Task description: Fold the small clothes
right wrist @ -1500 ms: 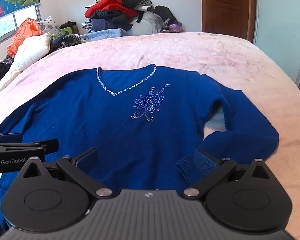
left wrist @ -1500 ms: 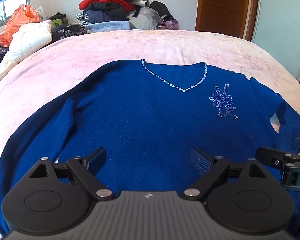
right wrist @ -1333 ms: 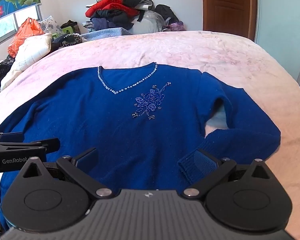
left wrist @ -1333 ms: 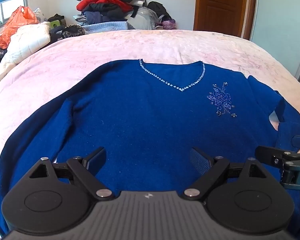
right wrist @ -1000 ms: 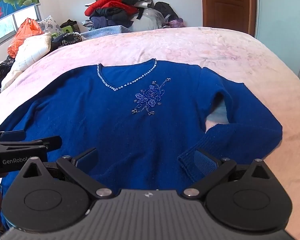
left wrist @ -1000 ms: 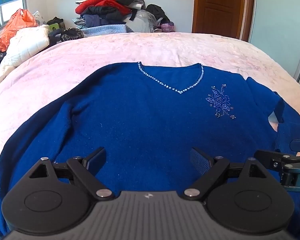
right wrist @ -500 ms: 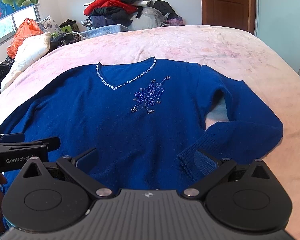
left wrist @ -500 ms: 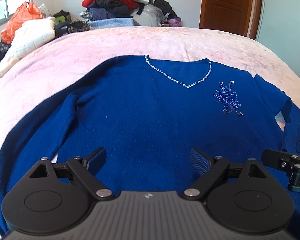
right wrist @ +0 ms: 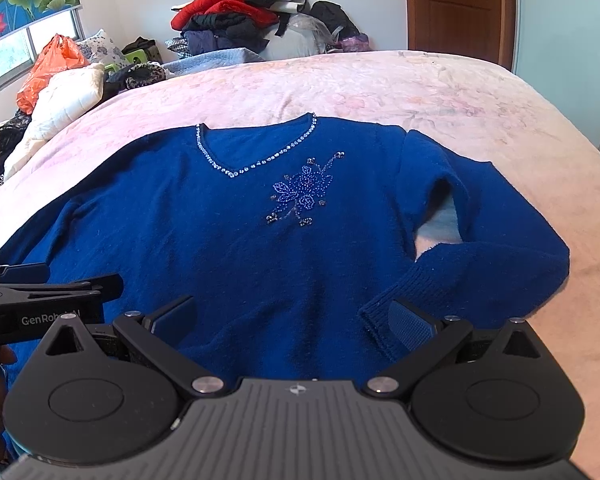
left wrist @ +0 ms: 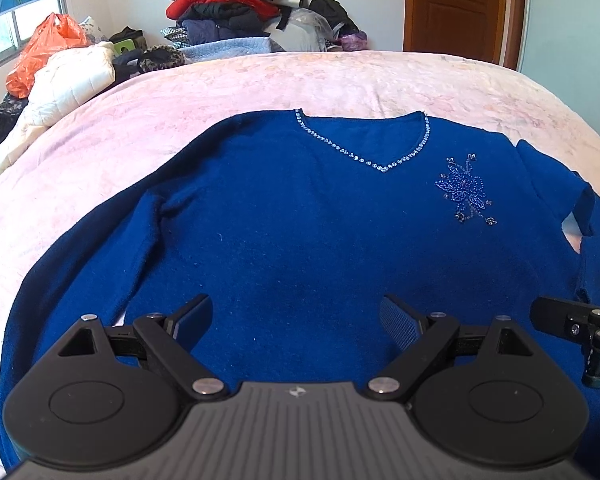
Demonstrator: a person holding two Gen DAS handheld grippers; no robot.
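A blue V-neck sweater with a beaded neckline and a beaded flower lies flat, front up, on a pink bed. It also shows in the right wrist view. Its right sleeve is folded back, cuff near the hem. My left gripper is open and empty above the lower left part of the sweater. My right gripper is open and empty above the hem, its right finger over the cuff. Each gripper shows at the edge of the other's view.
A pile of clothes is stacked against the far wall. A white quilt and an orange bag lie at the bed's left side. A wooden door stands at the back right.
Both grippers have shifted slightly over the sweater, and the views have tilted a little. Both stay open and the sweater has not moved.
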